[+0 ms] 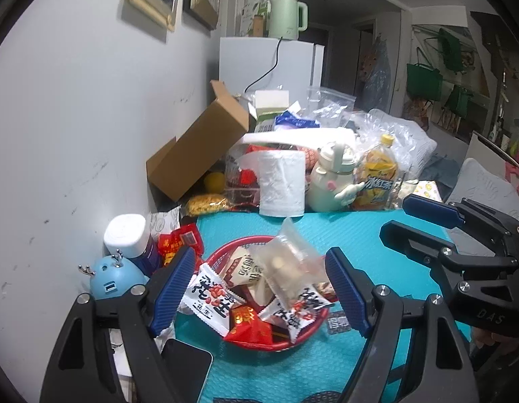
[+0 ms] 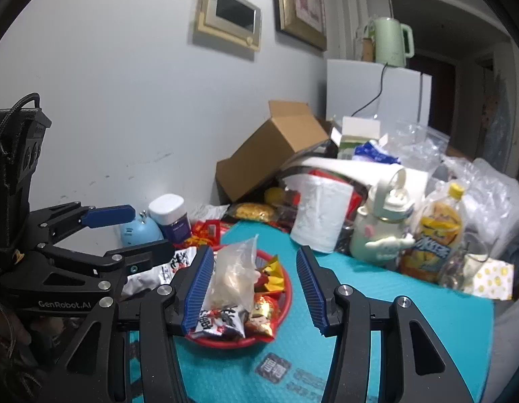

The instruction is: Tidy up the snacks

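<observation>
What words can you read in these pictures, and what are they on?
"GenRobot.AI": on the left gripper.
"DAS": on the right gripper.
"花生": on a white snack packet in the red basket.
Yellow drink bottle label: too blurred.

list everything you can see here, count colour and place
basket: one, red, on the mat, heaped with snacks
clear bag: one, see-through, on top of the heap
peanut packs: two, white, in the basket
mat: one, teal, on the table
paper roll: one, white, behind the mat
flask: one, cream, right of the roll
tea bottle: one, yellow, right of the flask
box: one, brown, tilted against the wall
jar: one, white lid, by the wall
kettle: one, green, on the fridge
phone: one, dark, near left
left gripper: open, empty
right gripper: open, empty
</observation>
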The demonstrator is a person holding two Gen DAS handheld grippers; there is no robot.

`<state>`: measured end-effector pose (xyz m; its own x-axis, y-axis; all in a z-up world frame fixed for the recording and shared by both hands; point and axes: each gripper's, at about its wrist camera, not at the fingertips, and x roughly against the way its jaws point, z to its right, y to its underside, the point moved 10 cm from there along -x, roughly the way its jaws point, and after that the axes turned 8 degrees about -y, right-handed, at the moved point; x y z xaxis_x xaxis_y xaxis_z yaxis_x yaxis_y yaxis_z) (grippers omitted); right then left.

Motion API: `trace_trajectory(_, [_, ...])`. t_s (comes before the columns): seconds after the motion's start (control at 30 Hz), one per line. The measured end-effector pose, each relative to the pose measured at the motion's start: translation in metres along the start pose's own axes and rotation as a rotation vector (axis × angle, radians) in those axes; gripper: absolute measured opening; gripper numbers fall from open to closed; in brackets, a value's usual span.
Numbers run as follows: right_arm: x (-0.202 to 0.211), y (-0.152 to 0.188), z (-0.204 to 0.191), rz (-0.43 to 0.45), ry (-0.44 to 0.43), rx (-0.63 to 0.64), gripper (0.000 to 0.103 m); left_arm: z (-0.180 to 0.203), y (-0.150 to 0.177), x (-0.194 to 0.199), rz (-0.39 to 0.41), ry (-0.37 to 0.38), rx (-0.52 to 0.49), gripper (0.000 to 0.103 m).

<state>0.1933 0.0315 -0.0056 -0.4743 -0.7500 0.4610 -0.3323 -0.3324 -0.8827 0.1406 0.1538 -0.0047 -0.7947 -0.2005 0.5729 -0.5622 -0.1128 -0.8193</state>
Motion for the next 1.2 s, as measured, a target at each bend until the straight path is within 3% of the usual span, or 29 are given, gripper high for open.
trace_trajectory(0.4, [0.061, 0.005, -0.015, 0.053, 0.049, 0.009, 0.056, 0.020, 0.003, 0.058, 0.067, -0.010, -0.028, 0.079])
trace_trajectory(0.53, [0.075, 0.015, -0.017, 0.051, 0.077, 0.001, 0.068, 0.025, 0.011, 0.067, 0.058, -0.003, -0.030, 0.079])
trace_trajectory(0.73, [0.090, 0.034, -0.016, 0.046, 0.128, -0.007, 0.077, 0.033, 0.029, 0.074, 0.038, 0.003, -0.039, 0.079])
trace_trajectory(1.2, [0.093, 0.083, -0.019, -0.011, 0.115, -0.056, 0.077, 0.047, 0.070, 0.074, -0.025, 0.032, -0.024, 0.079])
